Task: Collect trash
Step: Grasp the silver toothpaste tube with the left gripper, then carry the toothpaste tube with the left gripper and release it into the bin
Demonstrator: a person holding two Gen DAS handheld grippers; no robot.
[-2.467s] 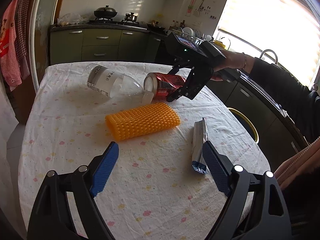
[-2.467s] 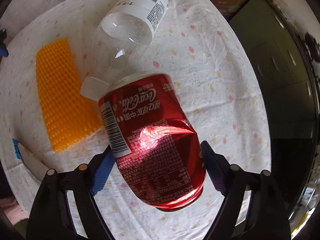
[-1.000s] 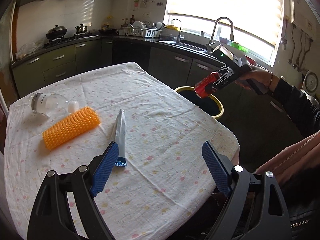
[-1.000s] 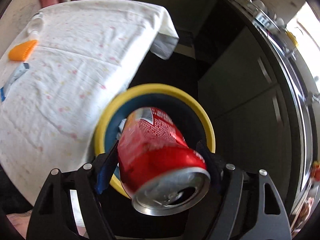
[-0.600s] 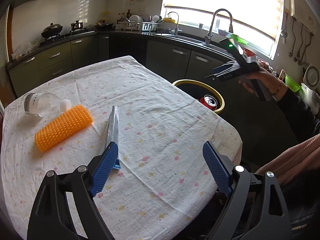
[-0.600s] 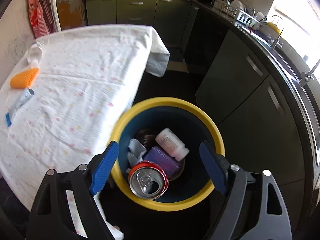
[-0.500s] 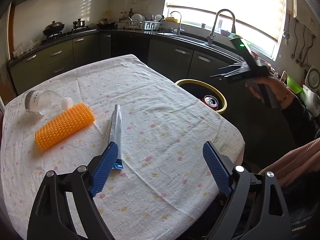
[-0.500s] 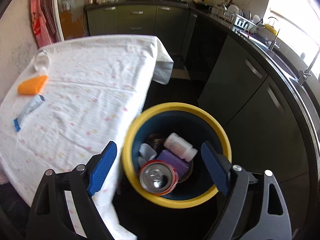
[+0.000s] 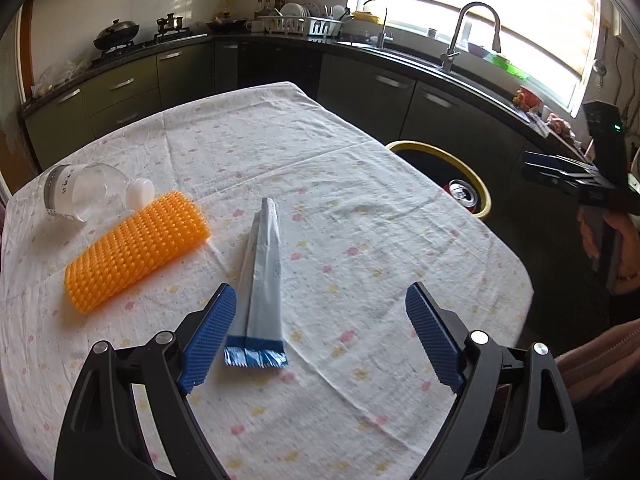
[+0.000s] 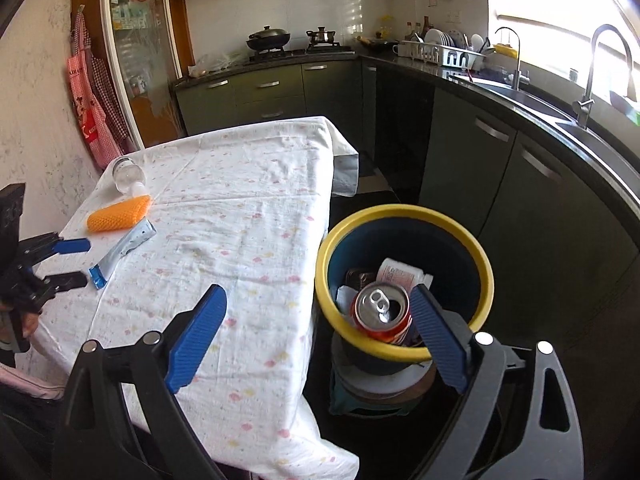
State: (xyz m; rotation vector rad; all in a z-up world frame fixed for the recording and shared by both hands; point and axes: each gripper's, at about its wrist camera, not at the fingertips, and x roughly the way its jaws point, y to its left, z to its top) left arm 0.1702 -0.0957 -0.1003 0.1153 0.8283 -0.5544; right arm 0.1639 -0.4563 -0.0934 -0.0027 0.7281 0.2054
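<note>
I am holding my left gripper (image 9: 320,336) wide open and empty over the near part of the cloth-covered table (image 9: 360,208), low in the left wrist frame. A flattened silver tube (image 9: 262,276) with a blue crimped end is lying just beside the left blue pad (image 9: 208,340), partly between the two fingers; whether the pad is touching it I cannot tell. To the left of centre an orange spiked roll (image 9: 136,252) is lying on its side, and behind it, at the left edge of the frame, a clear plastic bottle (image 9: 92,192) with a white cap is resting with the cap close against the roll.

My right gripper (image 10: 320,340) is pointing down past the table's edge, low in the right wrist frame; its jaws have just been opening and are standing wide with nothing gripped between them. Beyond its right finger, the yellow-rimmed bin (image 10: 404,216) is sitting beside the table, lower right of centre. The red soda can (image 10: 382,312) is lying inside it, silver top facing up, against the near wall, with a white bottle (image 10: 404,274) and other scraps behind it.
</note>
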